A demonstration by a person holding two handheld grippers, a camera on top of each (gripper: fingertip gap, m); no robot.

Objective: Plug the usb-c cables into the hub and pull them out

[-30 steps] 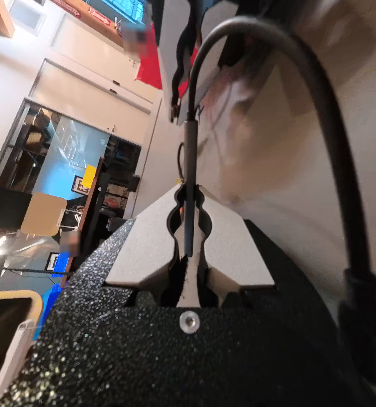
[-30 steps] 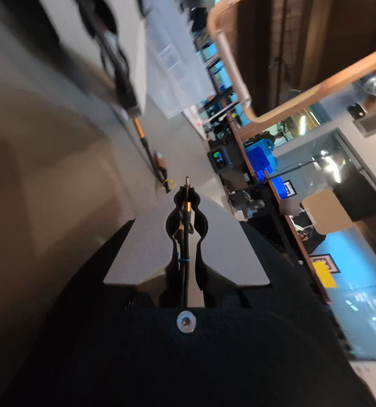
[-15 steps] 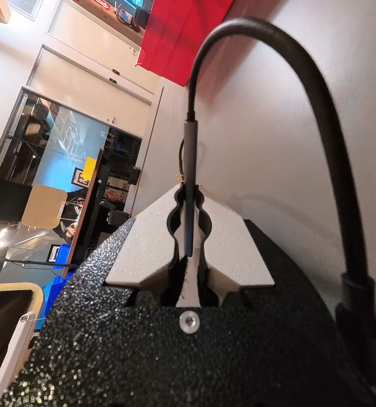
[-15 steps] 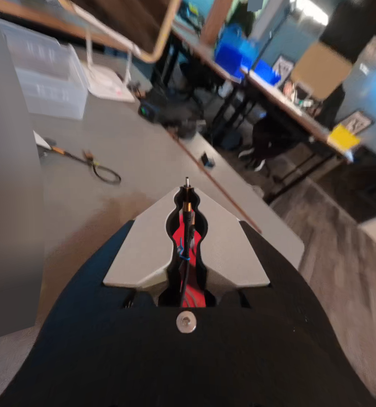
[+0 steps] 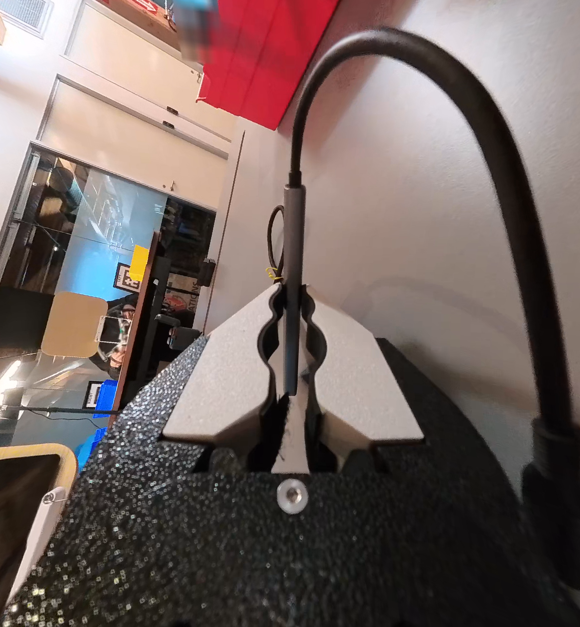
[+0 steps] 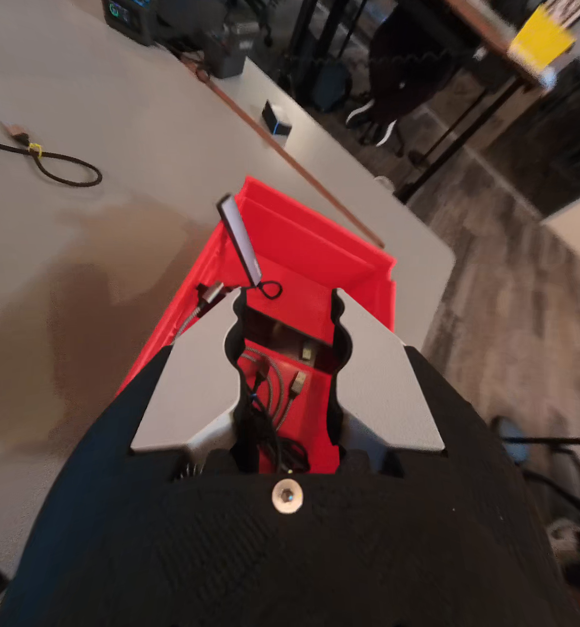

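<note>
left gripper [image 5: 293, 295] clamped on slim grey hub [image 5: 293, 271] (no legible markings), right gripper [image 6: 286, 295] spread wide, empty, above red bin [image 6: 315, 244]

I see a matt grey metal hub [image 5: 293, 295] with a smooth rubbery black lead [image 5: 505, 190], a glossy red plastic bin [image 6: 302, 244], braided cables [image 6: 278, 380], and a smooth matt worktop [image 6: 112, 101].

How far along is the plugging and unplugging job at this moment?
Done, it seems: the right gripper hangs open over the red bin, where several cables lie, and no cable is seen plugged into the hub. In hand: the left gripper is shut on the hub. Left: perhaps the black cable on the table; whether it had its turn cannot be told.
</note>
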